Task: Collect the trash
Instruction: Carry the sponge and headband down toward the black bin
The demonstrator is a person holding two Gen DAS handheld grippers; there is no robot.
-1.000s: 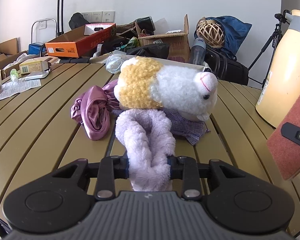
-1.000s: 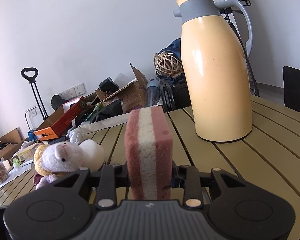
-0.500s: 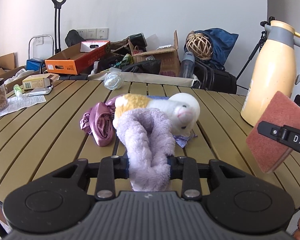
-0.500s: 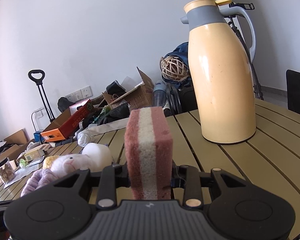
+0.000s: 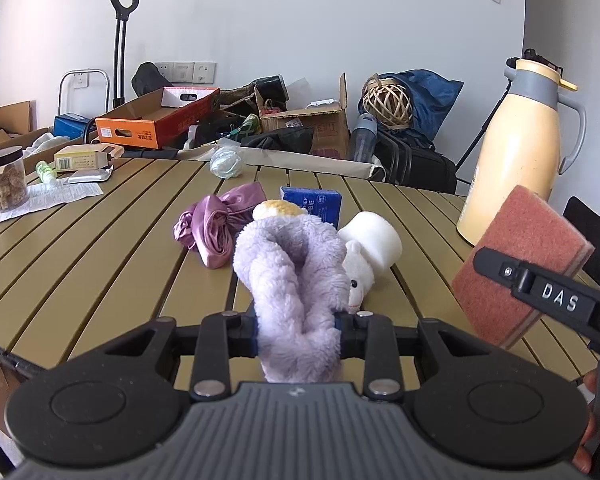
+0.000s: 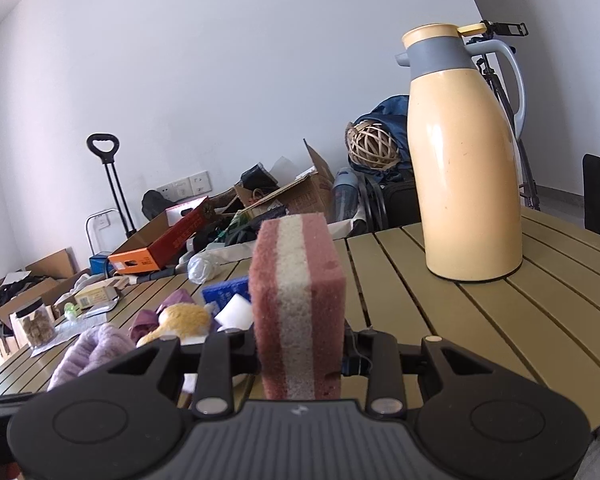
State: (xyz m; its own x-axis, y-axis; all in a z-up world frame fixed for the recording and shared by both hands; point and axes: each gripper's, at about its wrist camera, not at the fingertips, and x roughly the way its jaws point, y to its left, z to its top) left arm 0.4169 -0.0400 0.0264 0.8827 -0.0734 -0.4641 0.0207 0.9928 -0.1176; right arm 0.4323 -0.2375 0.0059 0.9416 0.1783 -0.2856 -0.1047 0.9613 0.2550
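Note:
My left gripper [image 5: 296,326] is shut on a fluffy lilac cloth [image 5: 292,276], held above the slatted table [image 5: 100,248]. My right gripper [image 6: 300,356] is shut on a pink and cream sponge [image 6: 296,304], held upright; the sponge also shows in the left wrist view [image 5: 520,260] at the right. Beyond the lilac cloth on the table lie a white and yellow plush toy [image 5: 360,276], a white foam block [image 5: 376,244], a blue box [image 5: 312,204] and a purple satin bundle [image 5: 216,224].
A tall cream thermos jug [image 5: 516,160] stands at the right of the table, and shows in the right wrist view [image 6: 464,184]. A jar of snacks [image 5: 6,180], papers [image 5: 48,196] and a small box [image 5: 86,158] lie at the left. A crumpled plastic ball [image 5: 226,162] sits at the far edge. Cardboard boxes clutter the floor behind.
My left gripper has pulled back and up with the lilac cloth, away from the plush toy. My right gripper with the sponge has drawn back and nearer the left one.

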